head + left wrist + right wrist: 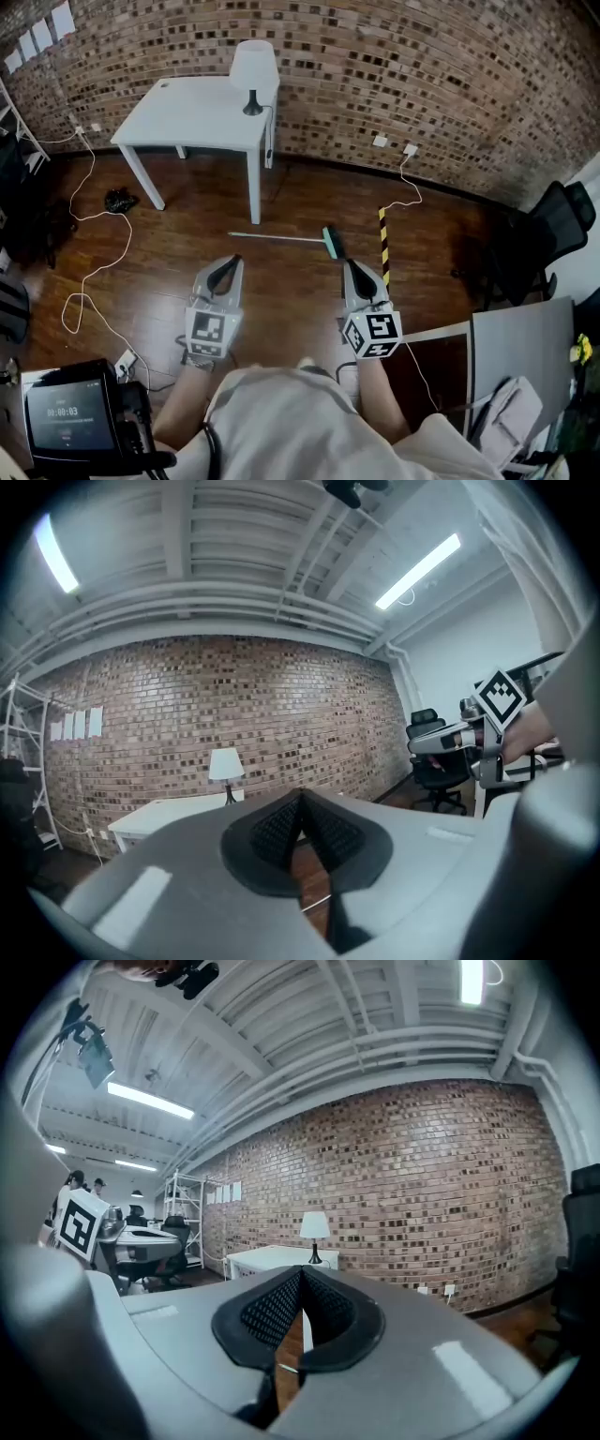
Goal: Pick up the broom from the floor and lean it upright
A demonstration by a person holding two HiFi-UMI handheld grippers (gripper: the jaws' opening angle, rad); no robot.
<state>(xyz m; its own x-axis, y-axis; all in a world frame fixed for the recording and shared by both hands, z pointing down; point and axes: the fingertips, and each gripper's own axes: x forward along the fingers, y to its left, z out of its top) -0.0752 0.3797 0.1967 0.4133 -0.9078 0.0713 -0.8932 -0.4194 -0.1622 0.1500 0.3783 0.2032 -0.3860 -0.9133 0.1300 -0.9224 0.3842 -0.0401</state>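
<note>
**Both grippers shut and empty; broom flat on floor**

L gripper (229, 264), lower centre-left of the head view: jaws closed tip to tip, nothing btwn them. Its own view shows the ribbed pads meeting. R gripper (351, 268), lower centre-right: same, jaws pressed together, no hold on anything. The two sit side by side, well apart, over the wood floor (281, 314).

Broom (281, 238) lies flat on the floor at frame centre, just above both gripper tips and touching neither. Its thin handle runs left, w/ the green head at the right end, nearer the R gripper. A yellow-black striped bar (383, 246) is just right of the head.

Further up is a white table (192, 117) w/ a lamp (254, 67) near its right edge, against the brick wall (422, 66). A cable (94, 272) loops at left, and an office chair (553, 234) is at the right edge.
</note>
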